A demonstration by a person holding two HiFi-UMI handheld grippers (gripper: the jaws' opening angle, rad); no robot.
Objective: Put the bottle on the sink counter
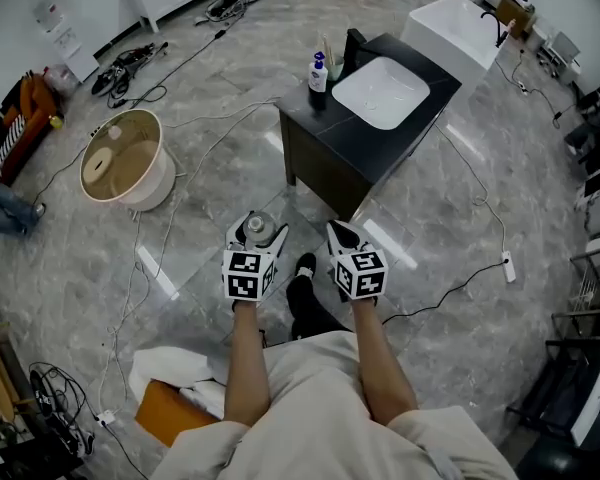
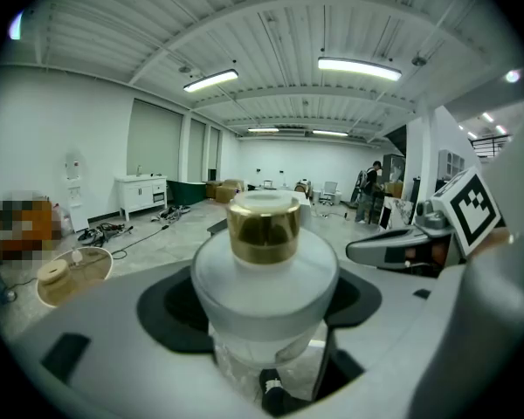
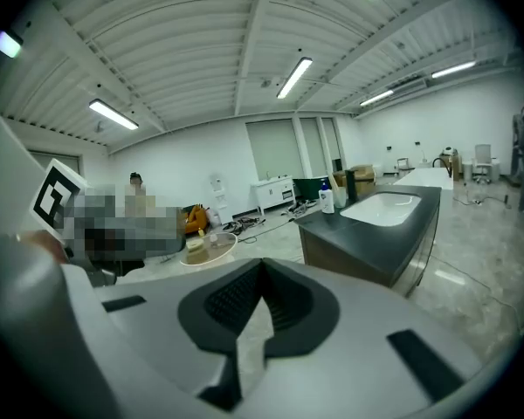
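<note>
My left gripper [image 1: 259,233] is shut on a frosted glass bottle [image 2: 264,282] with a gold cap [image 2: 263,226]; the head view shows the bottle [image 1: 257,230] between the jaws. My right gripper [image 1: 342,236] is beside it, shut and holding nothing; its dark pads [image 3: 266,299] meet. Both hang above the floor, a little short of the black sink counter [image 1: 325,138] with its white basin [image 1: 381,92]. The right gripper view shows the counter [image 3: 375,227] ahead on the right.
A blue-capped pump bottle [image 1: 318,72] and a dark faucet [image 1: 353,48] stand at the counter's far-left corner. A round beige tub [image 1: 125,160] sits on the floor to the left. Cables run over the floor. A white bathtub [image 1: 455,28] lies beyond the counter.
</note>
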